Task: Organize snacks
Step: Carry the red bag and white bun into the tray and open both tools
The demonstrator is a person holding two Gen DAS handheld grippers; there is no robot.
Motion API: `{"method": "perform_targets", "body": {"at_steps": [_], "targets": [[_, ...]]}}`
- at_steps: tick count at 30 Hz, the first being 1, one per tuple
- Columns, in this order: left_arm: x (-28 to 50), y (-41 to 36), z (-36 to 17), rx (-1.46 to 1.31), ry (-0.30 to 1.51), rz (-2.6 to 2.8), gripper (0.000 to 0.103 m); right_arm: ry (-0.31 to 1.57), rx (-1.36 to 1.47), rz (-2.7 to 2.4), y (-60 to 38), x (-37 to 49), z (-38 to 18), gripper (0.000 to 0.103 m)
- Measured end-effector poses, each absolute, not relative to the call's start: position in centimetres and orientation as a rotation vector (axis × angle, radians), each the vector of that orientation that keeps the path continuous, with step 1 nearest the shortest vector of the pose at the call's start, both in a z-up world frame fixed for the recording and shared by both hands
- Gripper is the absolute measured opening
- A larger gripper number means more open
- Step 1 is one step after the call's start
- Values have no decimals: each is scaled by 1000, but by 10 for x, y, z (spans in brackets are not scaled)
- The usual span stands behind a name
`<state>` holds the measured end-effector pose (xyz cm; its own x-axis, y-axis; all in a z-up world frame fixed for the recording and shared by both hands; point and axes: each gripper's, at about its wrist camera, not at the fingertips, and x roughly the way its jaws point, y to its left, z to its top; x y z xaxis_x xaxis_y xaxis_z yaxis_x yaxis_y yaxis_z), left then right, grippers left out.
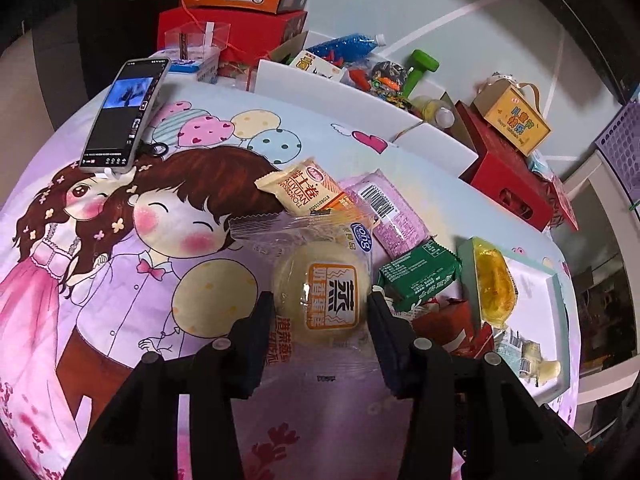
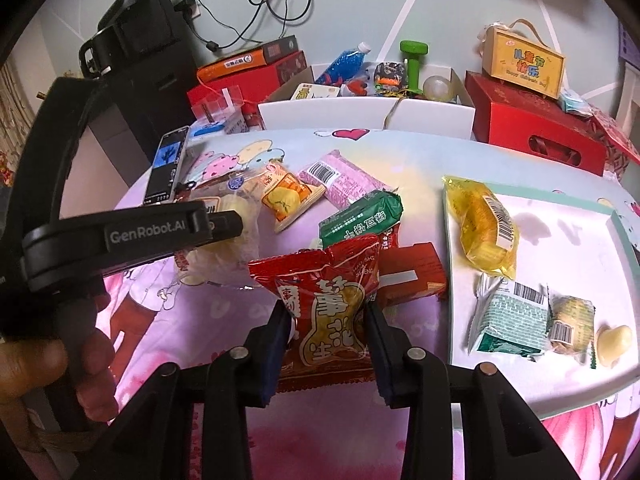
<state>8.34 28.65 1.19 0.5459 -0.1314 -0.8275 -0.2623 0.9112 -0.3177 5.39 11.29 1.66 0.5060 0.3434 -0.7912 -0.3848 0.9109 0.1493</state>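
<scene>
In the left wrist view my left gripper (image 1: 322, 304) is shut on a clear-wrapped pale round cake (image 1: 320, 280) with an orange label, its fingers pressing both sides. In the right wrist view my right gripper (image 2: 328, 312) is shut on a red peanut packet (image 2: 332, 300), which stands upright and pinched at the waist. On the cartoon tablecloth lie a yellow roll packet (image 2: 288, 196), a pink packet (image 2: 340, 180), a green packet (image 2: 360, 216) and a red box (image 2: 412, 276). To the right, a white tray with a teal rim (image 2: 616, 216) holds a yellow packet (image 2: 480, 228) and several small snacks.
A phone (image 1: 124, 116) leans at the table's far left. Red gift boxes (image 2: 536, 128), a yellow carry box (image 2: 524, 60) and a white box of toys (image 2: 360, 112) line the back edge. A person's hand (image 2: 48, 360) holds the left gripper's handle.
</scene>
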Motion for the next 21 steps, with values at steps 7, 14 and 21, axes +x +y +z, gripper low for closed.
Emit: {"method": "perform_targets", "body": {"at_steps": [7,14,21], "targets": [[82,278,20,-404,985,71,48,916,16,368,80,66,27,40],[87,251,25,-344,987,18,48,889,95,227,26,85,37,40],[94,211,28,-268,1002,-65,48,892,145,75,-29,105,33,40]]}}
